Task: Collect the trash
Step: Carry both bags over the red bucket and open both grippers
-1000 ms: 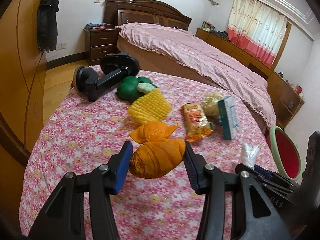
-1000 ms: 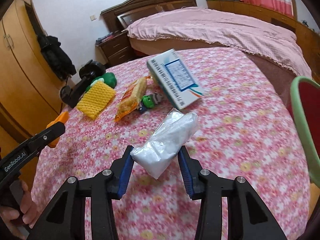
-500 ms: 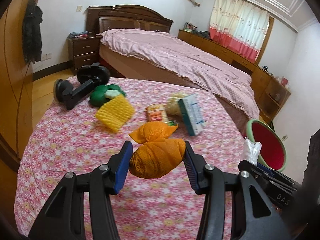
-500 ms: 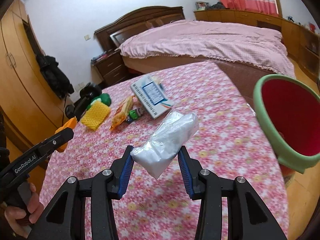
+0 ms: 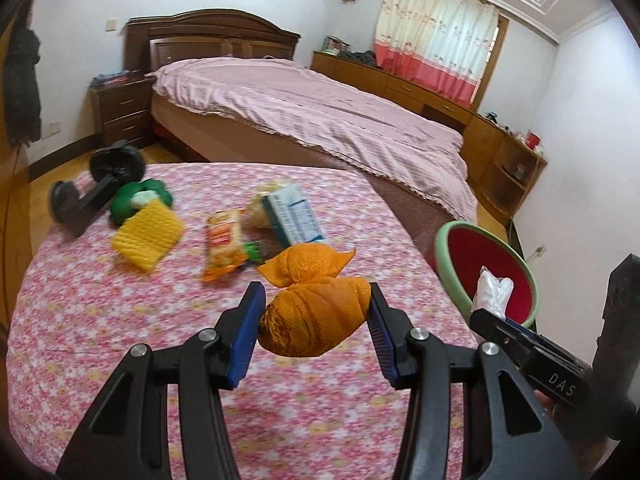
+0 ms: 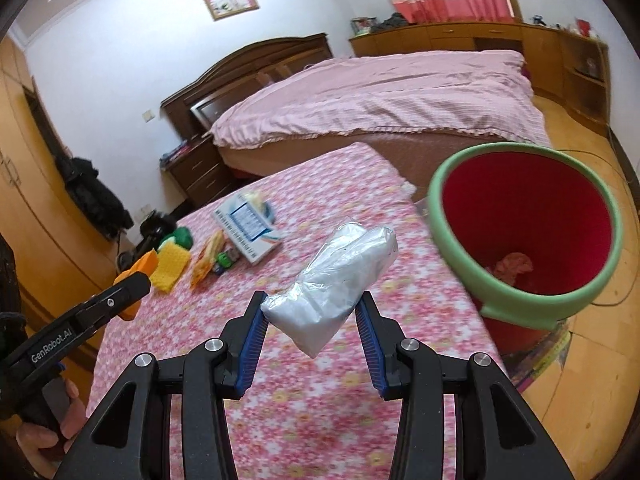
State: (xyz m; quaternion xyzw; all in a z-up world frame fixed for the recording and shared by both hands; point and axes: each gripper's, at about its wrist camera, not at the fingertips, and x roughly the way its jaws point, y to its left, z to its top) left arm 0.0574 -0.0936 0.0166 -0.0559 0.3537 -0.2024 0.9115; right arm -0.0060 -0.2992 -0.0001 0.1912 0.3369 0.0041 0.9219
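Note:
My left gripper (image 5: 316,312) is shut on an orange mesh bundle (image 5: 316,316), held above the flowered table (image 5: 120,320). My right gripper (image 6: 312,316) is shut on a crumpled clear plastic bag (image 6: 336,280), also lifted off the cloth. A red bin with a green rim (image 6: 528,224) stands off the table's right edge; something pink lies at its bottom. In the left wrist view the bin (image 5: 456,252) shows at right with the right gripper (image 5: 496,312) and its bag (image 5: 490,290) in front of it. The left gripper (image 6: 132,284) shows at the left of the right wrist view.
On the table lie a yellow foam net (image 5: 148,236), a green lump (image 5: 128,200), an orange snack packet (image 5: 224,248), a blue-white box (image 5: 294,218) and a black phone holder (image 5: 100,184). A bed (image 5: 320,120) stands behind; wooden wardrobes at left.
Both grippers swung right and rose a little with their loads. The bin has come much nearer and fuller into the right wrist view; the table items slid left.

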